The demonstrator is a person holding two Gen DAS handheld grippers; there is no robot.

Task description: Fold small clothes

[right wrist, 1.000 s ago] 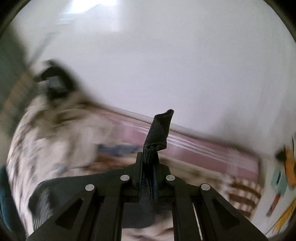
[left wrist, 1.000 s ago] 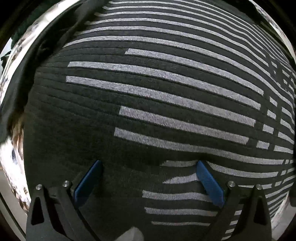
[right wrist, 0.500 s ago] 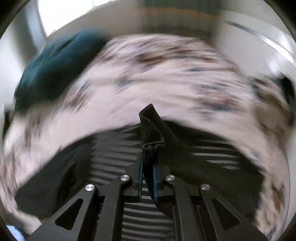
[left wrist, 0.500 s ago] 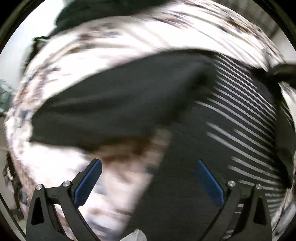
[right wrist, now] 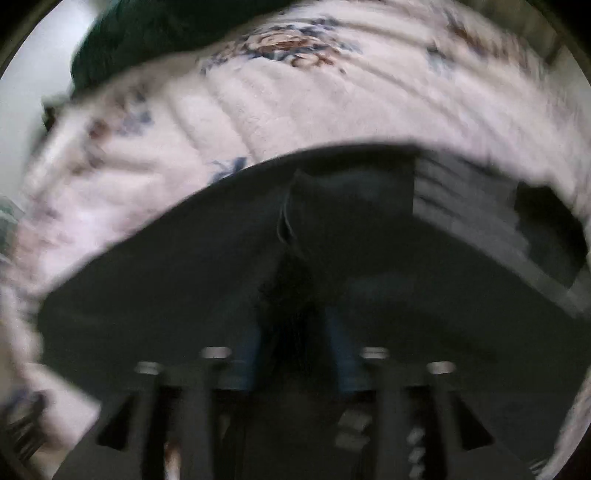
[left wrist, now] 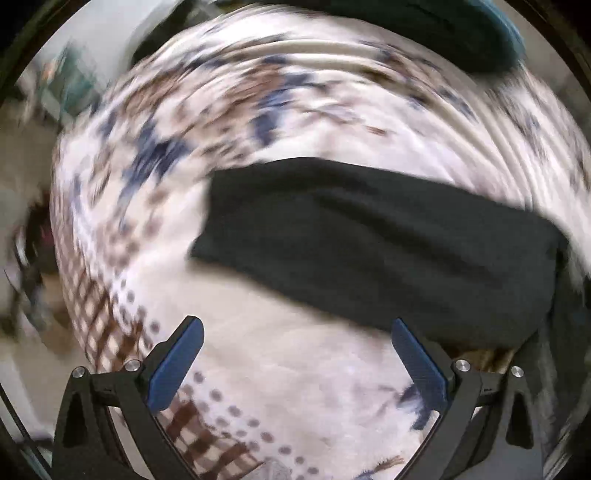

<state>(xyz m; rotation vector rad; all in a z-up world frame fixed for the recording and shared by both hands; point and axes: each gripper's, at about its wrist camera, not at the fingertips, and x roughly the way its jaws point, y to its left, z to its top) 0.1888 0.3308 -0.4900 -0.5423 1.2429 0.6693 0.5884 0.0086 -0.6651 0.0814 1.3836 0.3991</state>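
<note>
A black garment with grey stripes lies on a white floral blanket. In the left wrist view its plain black folded part [left wrist: 388, 243] lies ahead of my left gripper [left wrist: 295, 362], which is open and empty above the blanket. In the blurred right wrist view the garment [right wrist: 184, 280] fills the lower half, with its striped part [right wrist: 480, 221] at the right. My right gripper [right wrist: 295, 354] hangs low over the black cloth with its jaws a little apart, and a dark fold stands between and ahead of the fingers.
The white blanket [left wrist: 314, 103] with blue and brown flowers covers the bed all around the garment. A dark teal cloth pile [left wrist: 443, 29] lies at the far edge, also seen in the right wrist view [right wrist: 140, 40]. The bed edge and room clutter show at the left.
My left gripper has swung off the striped cloth to the left, over bare blanket. My right gripper has come down from high up onto the garment, and its jaws have parted from the cloth strip.
</note>
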